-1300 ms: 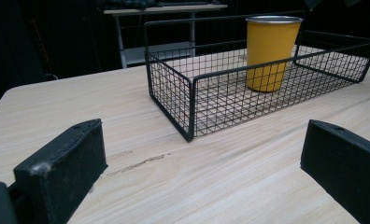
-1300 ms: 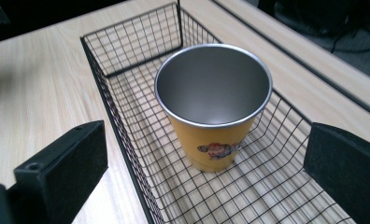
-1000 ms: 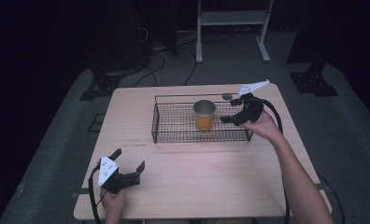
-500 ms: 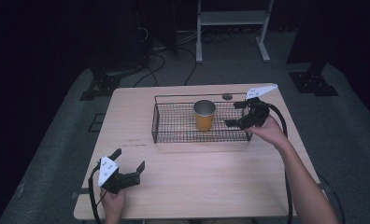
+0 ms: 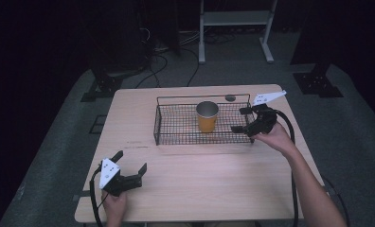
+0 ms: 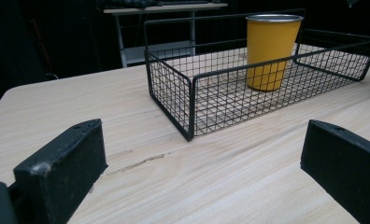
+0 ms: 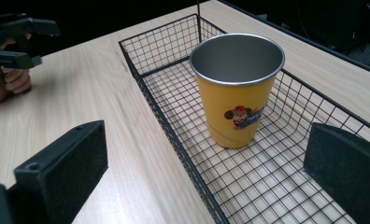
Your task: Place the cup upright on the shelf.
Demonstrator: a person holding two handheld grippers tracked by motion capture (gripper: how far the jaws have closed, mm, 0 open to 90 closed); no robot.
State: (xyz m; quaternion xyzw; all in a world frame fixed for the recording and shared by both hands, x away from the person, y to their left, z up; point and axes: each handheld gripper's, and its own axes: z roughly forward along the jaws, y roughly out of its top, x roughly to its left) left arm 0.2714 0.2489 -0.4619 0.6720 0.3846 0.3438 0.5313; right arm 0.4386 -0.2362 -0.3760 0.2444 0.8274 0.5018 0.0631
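A yellow metal cup (image 5: 207, 117) (image 6: 271, 51) (image 7: 237, 88) with a small cartoon print stands upright in a black wire basket (image 5: 176, 124) (image 6: 192, 88) (image 7: 174, 135) on the far half of the wooden table. At the basket's right end my right gripper (image 5: 238, 119) (image 7: 209, 133) is open, aimed at the cup, with a clear gap to it. Near the table's front left my left gripper (image 5: 130, 161) (image 6: 204, 135) (image 7: 15, 32) rests open and empty, pointed toward the basket's near corner.
A small dark round object (image 5: 230, 98) lies on the table just beyond the basket. Bare wood table (image 5: 214, 175) lies between the basket and the front edge. Off the table, a white rack (image 5: 233, 19), cables and stand bases sit on the floor.
My right gripper has drawn back a little from the cup, toward the basket's right end and the person. The cup, basket and left gripper have not moved.
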